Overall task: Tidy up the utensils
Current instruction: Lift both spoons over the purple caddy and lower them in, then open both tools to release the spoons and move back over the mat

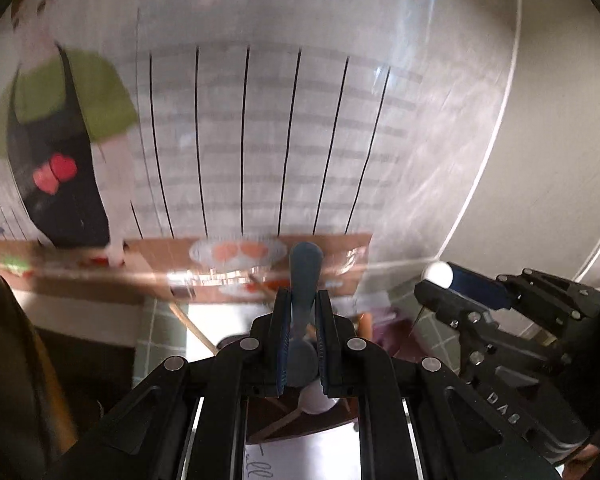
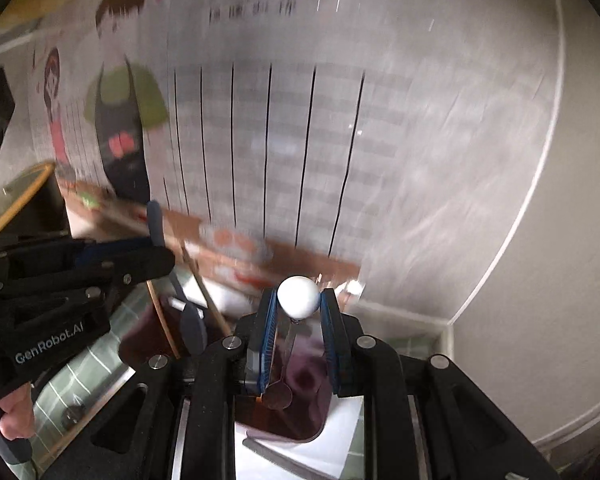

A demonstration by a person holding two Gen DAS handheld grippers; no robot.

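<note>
**Two utensils in hand, both heading for the table**

Closest in, the left gripper (image 1: 303,332) has its blue ribbed pads clamped on a utensil with a slate-blue handle (image 1: 306,276). The handle sticks up past the fingertips, matte and rounded at the tip, and the working end hangs below the jaws; in the right wrist view it looks like a flat, dark, spoon-like head. Pinching mid-handle like this keeps the piece from swinging, which looks like the point of the grip.

Over to the right gripper (image 2: 298,312), jaws pinched on a slim metal spoon (image 2: 278,396). It carries a smooth white ball-shaped knob at the top, right between the fingertips, and its small shiny bowl dangles below. A person's hand (image 2: 14,420) wraps the left tool's grip at the edge of that view.

Beneath both: a dark reddish-brown glossy tray (image 2: 284,420) resting on white paper, on a green tiled tablecloth (image 2: 80,372). A thin wooden stick (image 2: 206,296), perhaps a chopstick, lies slanted across the near area. Whether either utensil is bound for the tray, I can't say.

Beyond, everything smears with motion blur: a big wall poster (image 1: 260,120) with black ruled columns, grey rows and cartoon figures, then plain pale wall.
</note>
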